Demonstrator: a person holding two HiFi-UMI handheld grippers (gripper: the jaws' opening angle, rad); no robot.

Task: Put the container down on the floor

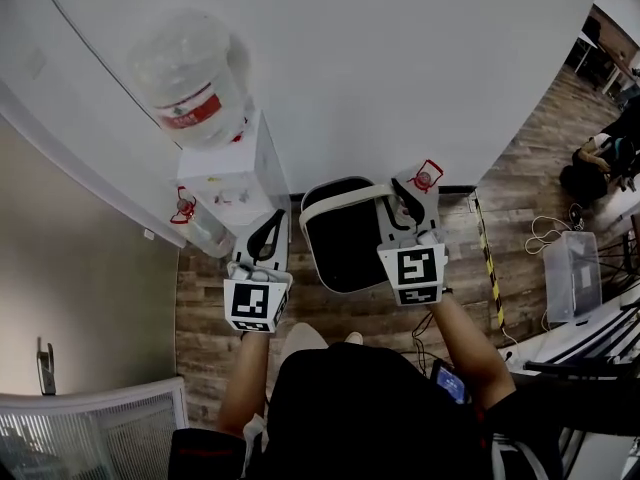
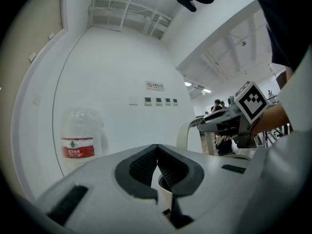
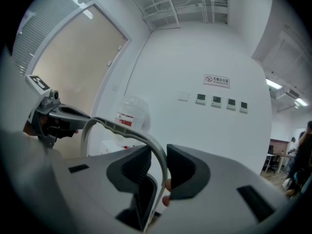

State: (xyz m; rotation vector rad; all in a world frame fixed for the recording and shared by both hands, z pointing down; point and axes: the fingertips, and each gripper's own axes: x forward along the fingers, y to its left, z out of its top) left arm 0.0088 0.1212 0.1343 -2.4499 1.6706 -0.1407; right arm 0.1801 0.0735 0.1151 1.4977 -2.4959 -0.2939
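Observation:
The container point(image 1: 345, 238) is a black bin with a white rim and a white arched handle point(image 1: 345, 200). It hangs above the wood floor point(image 1: 330, 313), in front of the white wall. My right gripper point(image 1: 405, 203) is shut on the right end of that handle. In the right gripper view the handle point(image 3: 126, 130) arcs down between the pads of the right gripper point(image 3: 158, 172). My left gripper point(image 1: 265, 233) is to the left of the bin, beside the water dispenser. The left gripper point(image 2: 157, 167) has its pads touching with nothing between them.
A white water dispenser point(image 1: 235, 183) with a big bottle point(image 1: 190, 78) on top stands against the wall on the left. A second bottle point(image 1: 205, 230) is beside its base. Right of the bin are a yellow-black strip point(image 1: 488, 258), cables and a clear plastic box point(image 1: 570, 273).

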